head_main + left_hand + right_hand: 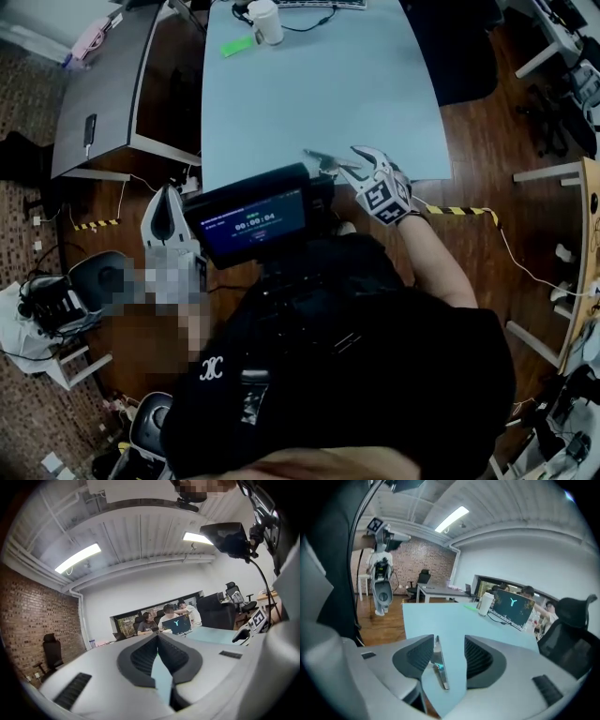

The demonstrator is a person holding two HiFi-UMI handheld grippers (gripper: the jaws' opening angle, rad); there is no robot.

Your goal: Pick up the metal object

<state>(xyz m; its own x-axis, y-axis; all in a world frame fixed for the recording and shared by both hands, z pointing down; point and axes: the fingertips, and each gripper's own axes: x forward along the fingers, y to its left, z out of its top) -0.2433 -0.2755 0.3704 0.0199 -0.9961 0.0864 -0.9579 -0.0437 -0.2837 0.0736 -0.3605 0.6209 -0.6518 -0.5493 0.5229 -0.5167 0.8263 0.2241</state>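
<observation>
While you hold the right tool (345,164) low over the near edge of the pale blue tabletop (319,84), its jaws stand apart. The right gripper view shows the metal object (440,670), a slim flat shiny strip, lying on the tabletop (440,616) in the gap of the right tool (449,641). The strip runs along the jaws and sits close against the left pad, with clear space between it and the right pad. From the head view, the metal object (317,157) lies just inside the tabletop's near edge, right at the tool's tips.

Your left tool (169,192) hangs off the tabletop to the left, over the wooden floor. In its own view the left tool (157,638) is clenched, the pad tips meeting with nothing between them, and it points up into the room.

Far across the tabletop stand a white cup (266,21) and a small green item (237,45).
</observation>
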